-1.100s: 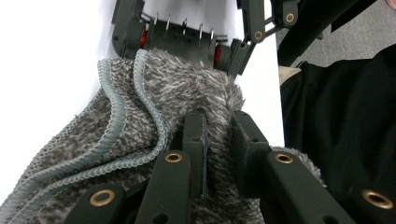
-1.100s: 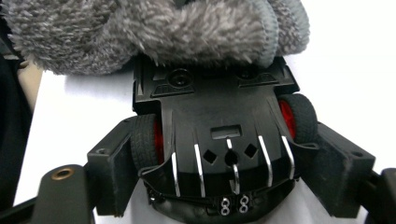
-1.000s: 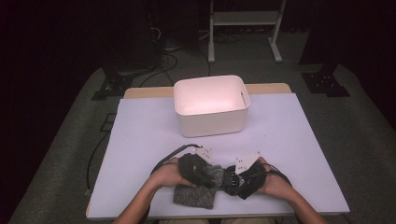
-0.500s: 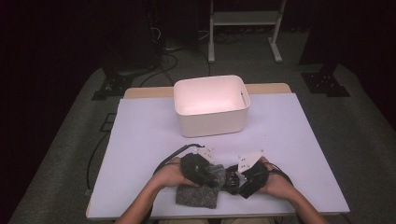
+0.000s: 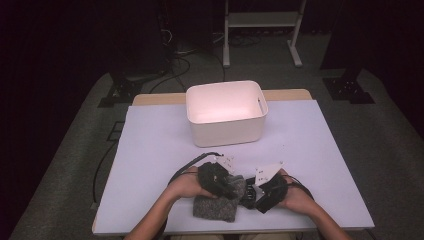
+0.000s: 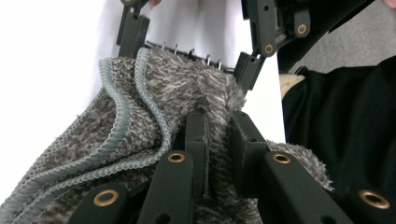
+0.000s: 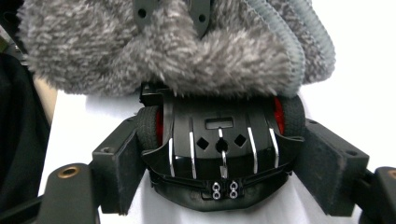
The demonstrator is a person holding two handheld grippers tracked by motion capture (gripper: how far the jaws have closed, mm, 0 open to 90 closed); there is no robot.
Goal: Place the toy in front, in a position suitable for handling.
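Left gripper [image 6: 217,135]: pinches the fuzzy grey cloth [image 6: 187,93].
Right gripper [image 7: 219,158]: grips a black toy car [image 7: 219,140], it seems.
Tub [image 5: 226,112]: well apart.

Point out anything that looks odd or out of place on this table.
The grey fluffy cloth is bunched rather than flat: the left gripper pinches a fold of it, its edging curling in waves. The right gripper clamps a black toy car, which presses up against the cloth. The white bin sits squarely; nothing is spilled.
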